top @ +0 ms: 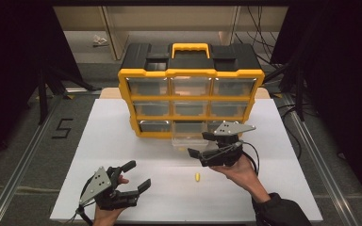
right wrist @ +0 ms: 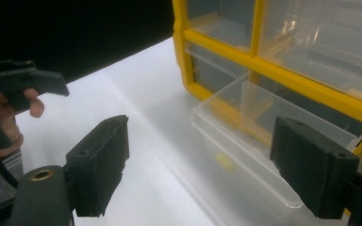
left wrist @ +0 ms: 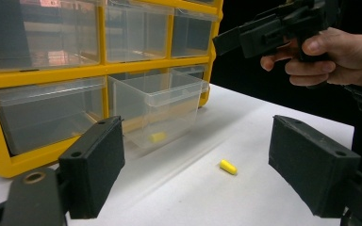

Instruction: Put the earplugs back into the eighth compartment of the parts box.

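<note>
A yellow and black organizer [top: 191, 70] with clear drawers stands at the back of the white table [top: 122, 122]. Its bottom middle drawer [top: 188, 141] is pulled out. In the left gripper view a small yellow piece [left wrist: 158, 137] lies inside this drawer [left wrist: 169, 101]. Another small yellow piece [top: 197, 177] lies loose on the table in front. My left gripper [top: 136, 176] is open, low at the front left, with the loose piece [left wrist: 228, 166] ahead of its jaws. My right gripper [top: 201, 144] is open just in front of the drawer [right wrist: 245, 141], with nothing between its jaws.
The white table ends close behind my hands at the front edge [top: 184, 220]. Metal rails [top: 23, 155] run along both sides on the dark floor. A "5" [top: 62, 127] is marked on the floor at left.
</note>
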`<action>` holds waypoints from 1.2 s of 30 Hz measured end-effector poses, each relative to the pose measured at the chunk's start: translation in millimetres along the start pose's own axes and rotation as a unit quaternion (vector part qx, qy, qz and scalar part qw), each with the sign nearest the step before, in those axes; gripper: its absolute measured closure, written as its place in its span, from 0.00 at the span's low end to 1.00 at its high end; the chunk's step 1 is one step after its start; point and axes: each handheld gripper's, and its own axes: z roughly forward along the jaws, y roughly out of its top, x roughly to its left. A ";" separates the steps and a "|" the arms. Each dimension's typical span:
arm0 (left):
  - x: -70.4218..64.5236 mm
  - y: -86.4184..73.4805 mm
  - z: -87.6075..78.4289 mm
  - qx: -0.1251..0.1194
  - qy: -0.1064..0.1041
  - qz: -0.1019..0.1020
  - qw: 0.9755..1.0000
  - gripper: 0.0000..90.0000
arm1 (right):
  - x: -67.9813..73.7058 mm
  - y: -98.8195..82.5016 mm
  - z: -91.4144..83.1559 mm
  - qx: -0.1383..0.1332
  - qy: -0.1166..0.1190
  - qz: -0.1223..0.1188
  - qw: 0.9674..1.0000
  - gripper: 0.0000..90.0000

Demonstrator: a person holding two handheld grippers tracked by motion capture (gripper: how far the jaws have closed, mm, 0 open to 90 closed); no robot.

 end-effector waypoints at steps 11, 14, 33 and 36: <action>0.0 -0.1 -0.2 -0.002 0.000 0.000 1.000 0.21 | 4.4 -13.1 2.2 0.030 -0.011 -0.010 0.999 0.21; 0.0 -0.1 -0.2 -0.003 0.001 0.000 1.000 0.21 | 4.5 -17.7 4.5 0.036 -0.012 -0.007 0.999 0.21; -0.2 0.0 -0.3 -0.003 0.001 0.001 1.000 0.21 | 8.0 -39.9 22.4 0.101 -0.020 -0.011 0.995 0.27; -0.5 0.0 -0.2 -0.003 0.000 0.001 1.000 0.21 | 7.0 -44.1 26.5 0.122 -0.023 -0.011 0.992 0.30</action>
